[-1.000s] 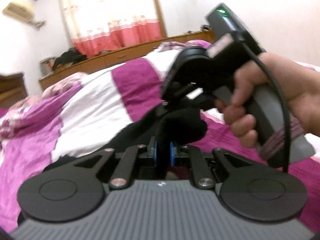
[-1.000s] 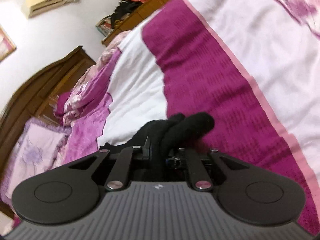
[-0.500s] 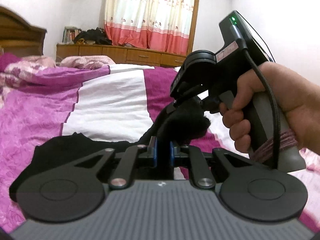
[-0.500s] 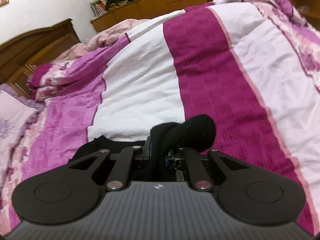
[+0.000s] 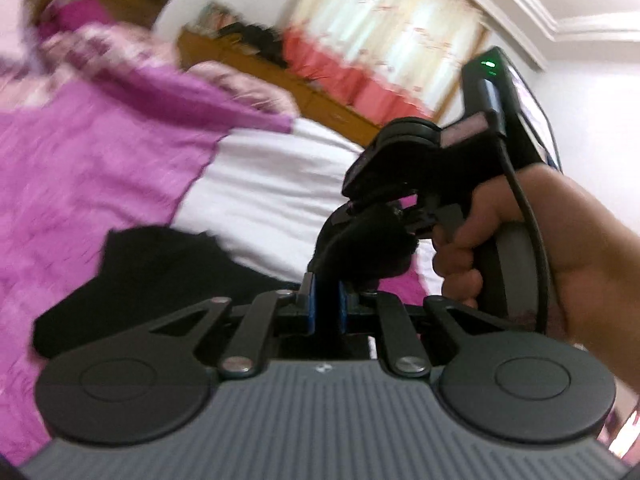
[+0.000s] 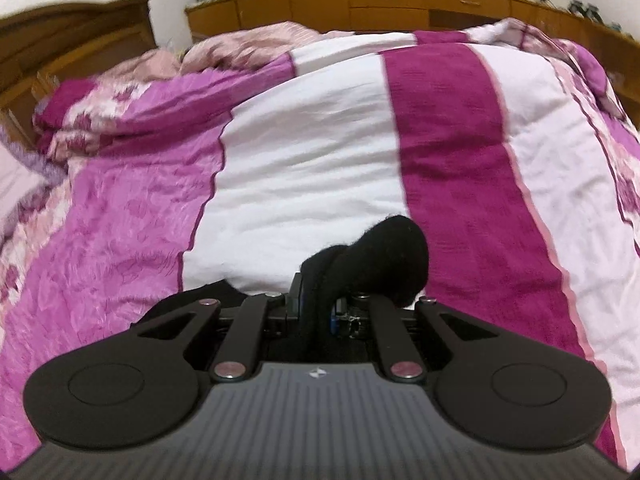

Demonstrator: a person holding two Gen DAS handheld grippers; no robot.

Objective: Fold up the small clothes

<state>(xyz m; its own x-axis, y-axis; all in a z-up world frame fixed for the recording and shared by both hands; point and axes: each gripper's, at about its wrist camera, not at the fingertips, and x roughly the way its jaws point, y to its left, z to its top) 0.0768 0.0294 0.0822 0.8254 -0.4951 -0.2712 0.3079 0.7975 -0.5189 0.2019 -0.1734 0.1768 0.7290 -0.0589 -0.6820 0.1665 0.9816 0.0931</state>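
A black knit garment (image 5: pixel 152 268) lies partly on the striped bed cover. My left gripper (image 5: pixel 325 300) is shut on a bunched edge of it, and black fabric bulges out ahead of the fingers. My right gripper (image 6: pixel 320 304) is also shut on a rolled bunch of the same black garment (image 6: pixel 384 260). In the left wrist view the right gripper (image 5: pixel 396 204), held in a hand, sits just ahead and right, pinching the cloth close to the left one. The rest of the garment trails down left, partly hidden by the gripper bodies.
The bed cover (image 6: pixel 312 152) has pink, white and magenta stripes. A wooden headboard (image 6: pixel 76 36) stands at the left. A low wooden cabinet (image 6: pixel 360 0) runs along the far wall under red and white curtains (image 5: pixel 384 52).
Both grippers have swung and tilted while keeping hold of the black garment. The bed now fills more of the right wrist view, and the left wrist view has rolled and is blurred.
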